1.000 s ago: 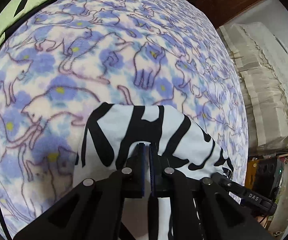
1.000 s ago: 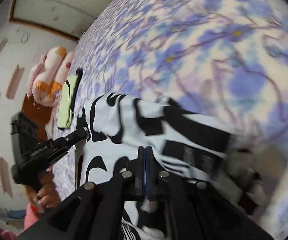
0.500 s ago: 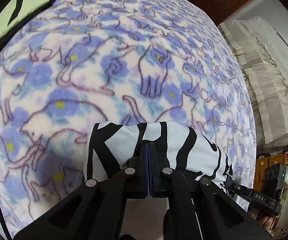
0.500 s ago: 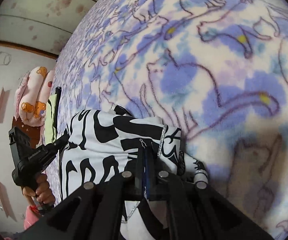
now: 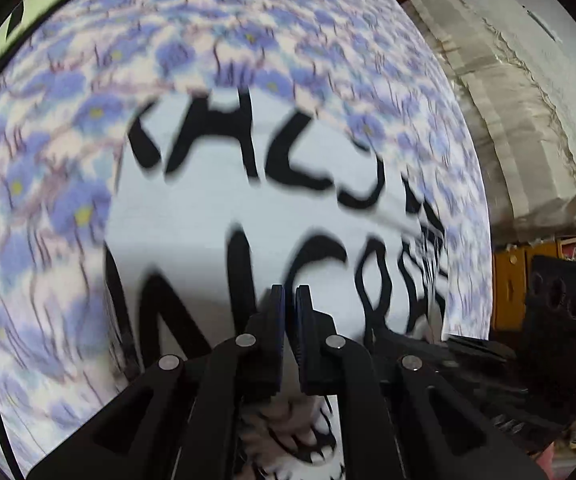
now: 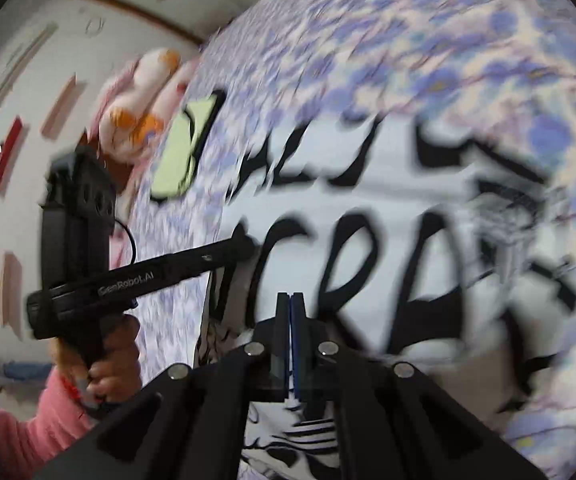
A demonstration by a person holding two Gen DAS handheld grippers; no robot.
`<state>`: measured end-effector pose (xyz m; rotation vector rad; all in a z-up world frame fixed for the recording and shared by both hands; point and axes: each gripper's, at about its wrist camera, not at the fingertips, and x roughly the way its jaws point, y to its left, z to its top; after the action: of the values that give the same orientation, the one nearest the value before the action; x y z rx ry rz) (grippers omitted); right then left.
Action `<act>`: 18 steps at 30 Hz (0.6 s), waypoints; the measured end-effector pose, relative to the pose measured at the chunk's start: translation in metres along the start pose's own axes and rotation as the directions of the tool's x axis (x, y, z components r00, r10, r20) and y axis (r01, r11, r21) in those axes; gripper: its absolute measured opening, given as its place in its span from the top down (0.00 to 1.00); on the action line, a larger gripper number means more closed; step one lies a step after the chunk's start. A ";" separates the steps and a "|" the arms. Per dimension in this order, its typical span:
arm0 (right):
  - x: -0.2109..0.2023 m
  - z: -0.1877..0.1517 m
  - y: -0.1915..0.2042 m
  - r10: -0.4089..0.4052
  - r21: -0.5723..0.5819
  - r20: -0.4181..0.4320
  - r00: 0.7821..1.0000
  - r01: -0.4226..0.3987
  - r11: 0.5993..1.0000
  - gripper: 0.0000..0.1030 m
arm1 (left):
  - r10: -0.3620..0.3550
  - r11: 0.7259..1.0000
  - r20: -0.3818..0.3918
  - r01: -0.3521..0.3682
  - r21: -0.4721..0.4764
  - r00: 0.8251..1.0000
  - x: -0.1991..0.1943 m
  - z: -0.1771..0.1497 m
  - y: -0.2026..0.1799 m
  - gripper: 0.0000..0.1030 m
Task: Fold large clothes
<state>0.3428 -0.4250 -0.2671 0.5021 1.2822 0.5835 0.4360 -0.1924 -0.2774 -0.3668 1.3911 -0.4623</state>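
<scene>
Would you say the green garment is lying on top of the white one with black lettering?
No, in the right wrist view the green garment lies apart on the blanket, beyond the white garment.

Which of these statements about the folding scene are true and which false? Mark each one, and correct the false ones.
1. The white garment with black lettering lies on a blanket printed with purple cats. True.
2. The left gripper stands wide open above the cloth. False: its jaws are shut, with cloth of the garment running in between them.
3. A folded yellow-green garment lies further off on the blanket. True.
4. The right gripper holds a pink towel. False: it is shut on the white garment.
5. The hand on the left gripper's handle wears a blue sleeve. False: the sleeve is pink.
</scene>
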 end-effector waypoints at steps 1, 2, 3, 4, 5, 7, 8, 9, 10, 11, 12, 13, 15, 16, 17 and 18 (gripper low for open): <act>0.009 -0.004 0.004 -0.007 -0.011 -0.017 1.000 0.006 1.000 1.00 | -0.013 1.000 -0.009 0.013 -0.005 1.000 0.001 -0.005 0.001 0.98; 0.015 -0.006 0.006 -0.007 -0.014 -0.030 1.000 0.007 1.000 1.00 | -0.023 1.000 -0.021 0.023 -0.011 1.000 0.002 -0.013 0.002 0.98; 0.022 -0.009 0.006 -0.026 -0.011 -0.046 0.999 0.025 1.000 1.00 | -0.016 1.000 -0.020 0.016 -0.009 1.000 0.002 -0.019 0.002 0.98; 0.025 -0.010 0.006 -0.042 -0.007 -0.053 0.998 0.041 0.999 1.00 | -0.004 1.000 -0.019 0.004 -0.005 1.000 0.001 -0.024 0.004 0.98; 0.027 -0.012 0.005 -0.051 0.000 -0.057 0.997 0.051 0.999 1.00 | -0.004 1.000 -0.018 0.004 -0.005 1.000 0.001 -0.028 0.006 0.98; 0.025 -0.014 -0.002 -0.081 0.005 -0.042 0.996 0.081 0.997 1.00 | -0.006 1.000 -0.010 0.006 -0.014 1.000 -0.003 -0.034 0.014 0.98; 0.021 -0.014 -0.009 -0.122 0.006 -0.033 0.992 0.123 0.992 1.00 | -0.015 1.000 -0.009 0.015 -0.018 1.000 -0.006 -0.037 0.018 0.99; 0.016 -0.016 -0.015 -0.152 0.011 -0.027 0.988 0.152 0.988 1.00 | -0.013 1.000 -0.004 0.013 -0.017 1.000 -0.009 -0.039 0.021 0.99; 0.007 -0.018 -0.028 -0.180 0.041 -0.017 0.984 0.180 0.983 1.00 | -0.008 1.000 0.001 0.008 -0.013 1.000 -0.013 -0.040 0.024 0.99; -0.002 -0.020 -0.040 -0.180 0.075 -0.007 0.984 0.180 0.981 1.00 | -0.003 1.000 0.009 0.003 -0.010 1.000 -0.017 -0.042 0.027 0.99; -0.012 -0.023 -0.051 -0.171 0.109 0.005 0.985 0.169 0.980 1.00 | 0.003 1.000 0.015 -0.003 -0.008 1.000 -0.021 -0.044 0.030 0.99; -0.018 -0.024 -0.059 -0.163 0.129 0.013 0.987 0.160 0.979 1.00 | 0.007 1.000 0.018 -0.007 -0.006 1.000 -0.025 -0.045 0.034 0.99; -0.032 -0.030 -0.072 -0.173 0.152 0.026 0.985 0.167 0.974 1.00 | 0.000 1.000 0.020 0.000 -0.018 1.000 -0.030 -0.047 0.041 0.99; -0.036 -0.032 -0.074 -0.165 0.158 0.029 0.986 0.159 0.975 1.00 | -0.001 1.000 0.020 0.002 -0.026 1.000 -0.032 -0.048 0.043 0.99; -0.039 -0.034 -0.075 -0.164 0.161 0.029 0.986 0.157 0.974 1.00 | 0.000 1.000 0.019 0.001 -0.027 1.000 -0.033 -0.048 0.044 0.99; -0.040 -0.036 -0.075 -0.167 0.164 0.029 0.986 0.160 0.973 1.00 | 0.007 1.000 0.019 -0.007 -0.024 1.000 -0.035 -0.049 0.043 0.99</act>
<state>0.3099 -0.5066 -0.2936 0.5340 1.3224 0.3313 0.3877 -0.1363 -0.2769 -0.3850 1.3796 -0.4357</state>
